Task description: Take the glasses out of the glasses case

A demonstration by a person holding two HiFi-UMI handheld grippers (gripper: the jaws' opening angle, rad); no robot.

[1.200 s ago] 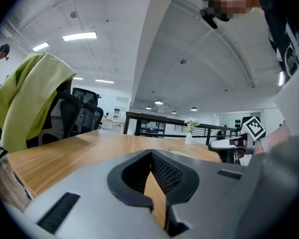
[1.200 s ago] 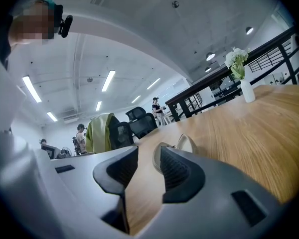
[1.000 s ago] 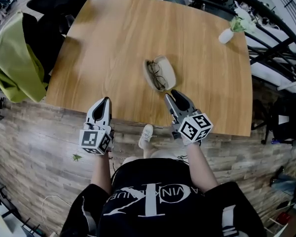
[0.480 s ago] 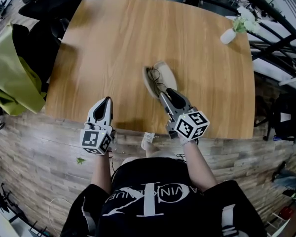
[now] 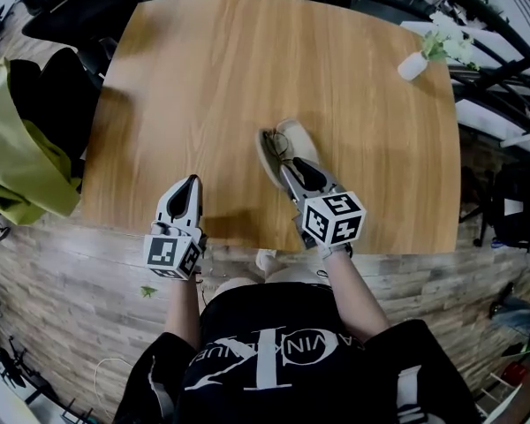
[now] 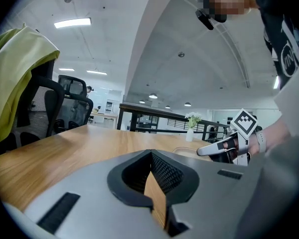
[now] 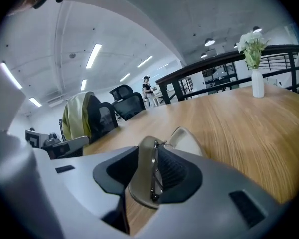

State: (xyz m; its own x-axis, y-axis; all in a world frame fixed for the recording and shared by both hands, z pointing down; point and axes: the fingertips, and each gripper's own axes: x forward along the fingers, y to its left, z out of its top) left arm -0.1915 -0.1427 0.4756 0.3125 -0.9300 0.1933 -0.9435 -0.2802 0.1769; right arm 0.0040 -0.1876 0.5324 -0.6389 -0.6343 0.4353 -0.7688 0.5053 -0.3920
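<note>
An open beige glasses case lies on the wooden table, near its front edge. Dark-rimmed glasses rest in the case's left half. My right gripper is shut, its tips at the near end of the case, over the glasses. In the right gripper view the case and the glasses' frame show through the notch between the jaws of the right gripper, the lid beyond. My left gripper is shut over the table's front edge, holding nothing, well left of the case; left gripper.
A white vase with flowers stands at the table's far right corner. An office chair draped with a green jacket sits left of the table. Black railings run along the right. Brick-patterned floor lies below the table's front edge.
My right gripper has moved forward and slightly left, from just before the table's edge up to the near end of the case. The left gripper has stayed put.
</note>
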